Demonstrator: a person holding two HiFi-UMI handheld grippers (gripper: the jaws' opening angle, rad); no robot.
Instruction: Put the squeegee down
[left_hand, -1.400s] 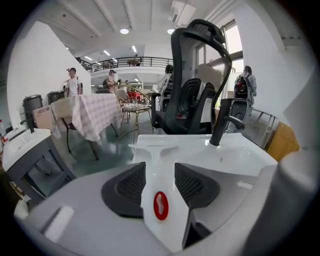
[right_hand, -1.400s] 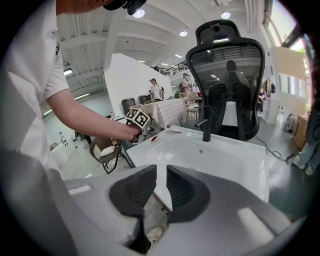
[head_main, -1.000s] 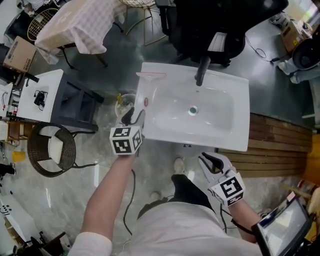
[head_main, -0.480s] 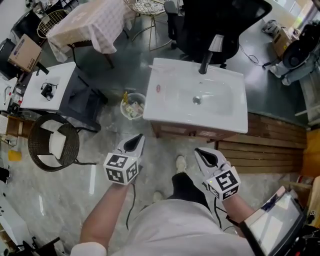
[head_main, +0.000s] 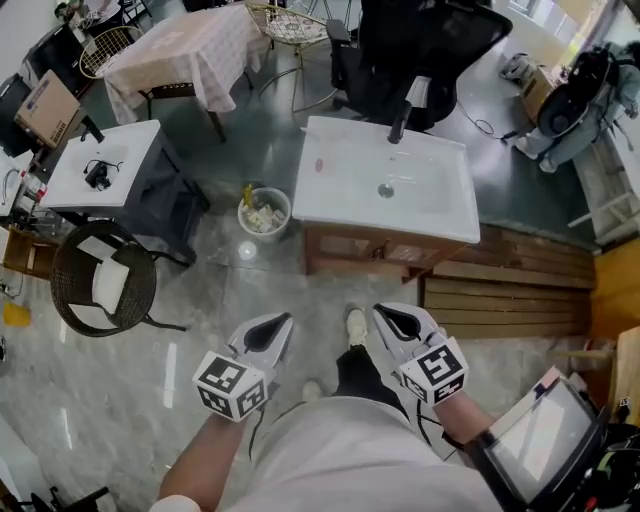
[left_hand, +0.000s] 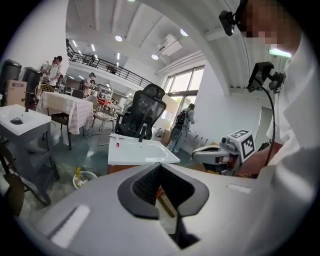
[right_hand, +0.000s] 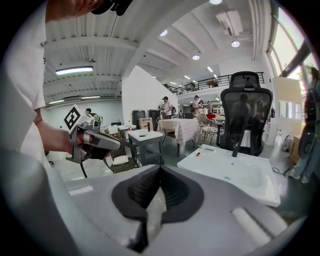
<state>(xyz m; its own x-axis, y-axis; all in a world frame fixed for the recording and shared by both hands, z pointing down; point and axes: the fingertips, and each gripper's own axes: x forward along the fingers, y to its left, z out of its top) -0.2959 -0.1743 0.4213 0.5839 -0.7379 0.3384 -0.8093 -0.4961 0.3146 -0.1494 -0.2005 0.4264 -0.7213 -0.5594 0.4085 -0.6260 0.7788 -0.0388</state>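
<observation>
The pale squeegee (head_main: 320, 163) with a red mark lies on the left rim of the white sink (head_main: 440, 215), beside the black faucet (head_main: 402, 125). Both grippers hang close to my body over the marble floor, well short of the sink. My left gripper (head_main: 278, 328) is shut with nothing between its pads. My right gripper (head_main: 388, 318) is also shut and empty. In the left gripper view the sink (left_hand: 150, 156) stands far ahead with the squeegee's red mark (left_hand: 118, 145) on it, and the right gripper (left_hand: 212, 152) is alongside. The right gripper view shows the sink (right_hand: 250, 182) and the left gripper (right_hand: 107, 142).
A waste basket (head_main: 263, 212) stands left of the sink cabinet. A black office chair (head_main: 420, 50) is behind the sink. To the left are a grey side table (head_main: 120, 160) and a wicker chair (head_main: 100, 285). Wooden decking (head_main: 510, 285) lies to the right, a tablet (head_main: 545, 440) at lower right.
The left gripper has left the squeegee on the sink's left rim and shut its jaws. Both grippers have drawn back from the sink towards my body as I stepped away.
</observation>
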